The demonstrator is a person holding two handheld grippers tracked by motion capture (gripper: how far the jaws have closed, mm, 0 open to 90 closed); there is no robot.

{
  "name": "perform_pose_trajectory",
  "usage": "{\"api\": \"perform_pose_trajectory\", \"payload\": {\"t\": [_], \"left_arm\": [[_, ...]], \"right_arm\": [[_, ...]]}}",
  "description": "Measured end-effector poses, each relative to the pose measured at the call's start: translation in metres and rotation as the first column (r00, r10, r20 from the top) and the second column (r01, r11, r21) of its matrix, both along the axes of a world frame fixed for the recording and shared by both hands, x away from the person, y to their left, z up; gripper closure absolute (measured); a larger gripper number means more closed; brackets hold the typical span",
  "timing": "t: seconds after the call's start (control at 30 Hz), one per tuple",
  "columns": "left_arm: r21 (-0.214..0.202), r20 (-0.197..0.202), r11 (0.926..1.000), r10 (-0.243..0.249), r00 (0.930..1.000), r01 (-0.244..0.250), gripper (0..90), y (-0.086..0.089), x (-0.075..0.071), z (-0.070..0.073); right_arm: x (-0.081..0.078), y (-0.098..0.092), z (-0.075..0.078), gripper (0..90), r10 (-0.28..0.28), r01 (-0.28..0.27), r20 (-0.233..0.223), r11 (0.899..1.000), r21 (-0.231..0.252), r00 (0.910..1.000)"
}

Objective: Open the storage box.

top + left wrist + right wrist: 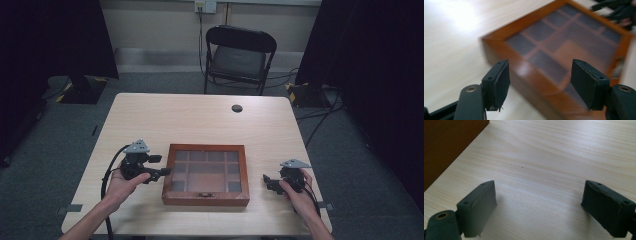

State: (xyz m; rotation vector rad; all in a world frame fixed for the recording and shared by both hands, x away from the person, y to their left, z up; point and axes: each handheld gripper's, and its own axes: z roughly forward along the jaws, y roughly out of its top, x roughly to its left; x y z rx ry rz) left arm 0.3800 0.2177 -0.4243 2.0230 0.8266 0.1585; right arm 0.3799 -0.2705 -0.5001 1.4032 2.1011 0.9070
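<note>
A shallow wooden box (206, 174) with a glass lid over several compartments lies shut on the table (200, 120), near the front edge, with a small metal clasp (202, 194) on its front side. My left gripper (162, 166) is at the box's left side, open, its jaws pointing at the near left corner of the box (549, 57). My right gripper (266, 181) hovers just right of the box, open over bare table (549, 157), with the box's side wall (446, 147) at the left of its view. Nothing is held between either pair of jaws.
A black folding chair (239, 56) stands behind the table. A round cable hole (237, 108) sits near the table's far edge. Dark curtains hang at both sides, and cables lie on the floor at the right.
</note>
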Motion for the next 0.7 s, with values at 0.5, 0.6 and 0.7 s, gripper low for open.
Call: {"api": "perform_pose_trajectory", "payload": {"t": [0.5, 0.6, 0.7], "left_arm": [[0.000, -0.038, 0.9829, -0.184, 0.9822, 0.184, 35.7, -0.040, -0.014, 0.002], [0.006, -0.026, 0.9795, -0.201, 0.9793, 0.201, 36.5, -0.046, -0.017, 0.004], [0.015, -0.021, 0.9760, -0.217, 0.9760, 0.217, 36.9, -0.053, -0.018, 0.005]], "right_arm": [[0.000, 0.000, 0.000, 11.3, -0.001, 0.001, 0.000, 1.000, -0.001, 1.0000], [0.000, 0.000, 0.000, 11.3, -0.002, 0.002, -0.001, 1.000, -0.001, 1.0000], [0.000, 0.000, 0.000, 11.3, -0.003, 0.003, -0.001, 1.000, -0.001, 1.0000]]}}
